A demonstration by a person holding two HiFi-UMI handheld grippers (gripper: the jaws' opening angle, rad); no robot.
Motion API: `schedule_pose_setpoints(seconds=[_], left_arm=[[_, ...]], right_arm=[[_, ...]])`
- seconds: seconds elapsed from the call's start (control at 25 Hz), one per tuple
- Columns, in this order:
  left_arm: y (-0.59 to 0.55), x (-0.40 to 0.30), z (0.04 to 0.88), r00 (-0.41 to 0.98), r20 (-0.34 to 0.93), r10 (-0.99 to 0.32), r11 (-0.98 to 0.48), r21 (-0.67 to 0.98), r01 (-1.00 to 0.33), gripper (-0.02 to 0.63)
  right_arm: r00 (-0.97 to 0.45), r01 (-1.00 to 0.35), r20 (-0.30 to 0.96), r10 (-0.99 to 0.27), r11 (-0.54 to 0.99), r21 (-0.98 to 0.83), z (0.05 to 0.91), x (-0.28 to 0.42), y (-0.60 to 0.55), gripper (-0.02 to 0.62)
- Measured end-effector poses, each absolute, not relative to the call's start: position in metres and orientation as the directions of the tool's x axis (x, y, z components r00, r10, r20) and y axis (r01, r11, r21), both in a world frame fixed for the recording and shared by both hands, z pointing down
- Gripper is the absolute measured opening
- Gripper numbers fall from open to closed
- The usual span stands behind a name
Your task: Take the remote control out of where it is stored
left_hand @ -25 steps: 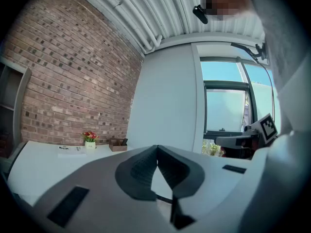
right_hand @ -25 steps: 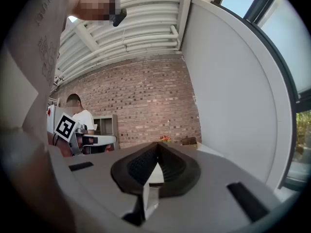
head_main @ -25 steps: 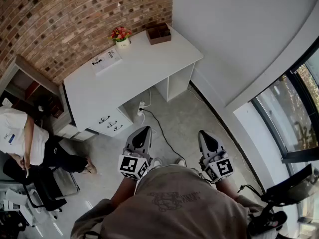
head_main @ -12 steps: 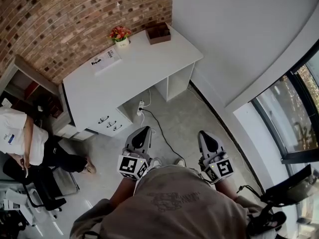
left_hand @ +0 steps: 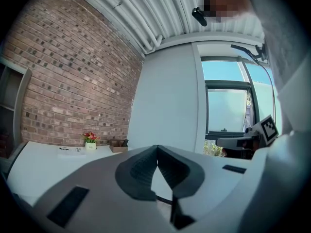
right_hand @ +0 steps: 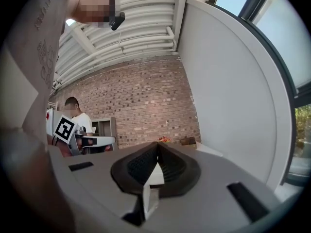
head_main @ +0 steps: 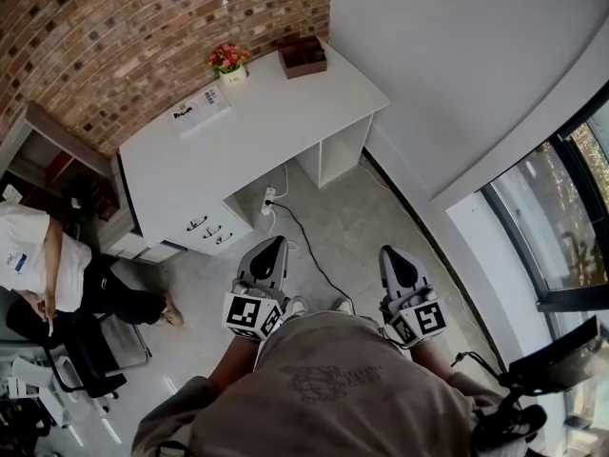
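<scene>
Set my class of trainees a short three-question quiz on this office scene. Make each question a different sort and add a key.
1. True or false: the grey left gripper and the grey right gripper are both shut and empty.
2. What stands beside the small white pot of red flowers on the white rectangular desk? A) a laptop B) a brown open-topped box C) a lamp
3. Fill in the gap: the desk stands against a red ____ wall.
Key: 1 true; 2 B; 3 brick.
</scene>
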State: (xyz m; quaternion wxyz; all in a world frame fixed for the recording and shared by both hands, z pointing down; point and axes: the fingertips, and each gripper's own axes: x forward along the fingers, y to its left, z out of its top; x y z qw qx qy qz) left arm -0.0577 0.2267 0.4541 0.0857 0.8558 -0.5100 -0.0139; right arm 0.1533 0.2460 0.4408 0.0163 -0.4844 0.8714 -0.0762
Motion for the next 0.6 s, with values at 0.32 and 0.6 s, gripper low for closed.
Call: schedule_pose_setpoints(seconds=[0.32, 0.6], left_arm=[[0.226, -0.055, 0.456, 0.469, 0.081, -0.880, -0.451, 0.172, -0.876, 0.012], [0.225, -0.048, 0.465, 0.440, 0.134, -0.888, -0.419, 0.161, -0.894, 0.012]], right_arm=[[-0.522, -0.846, 0.055, -0.851, 0.508, -0.160, 0.443, 0.159, 0.245, 0.012], [-0.527, -0.842, 0.060, -0.847, 0.512, -0.173, 0.443, 0.169, 0.242, 0.012]])
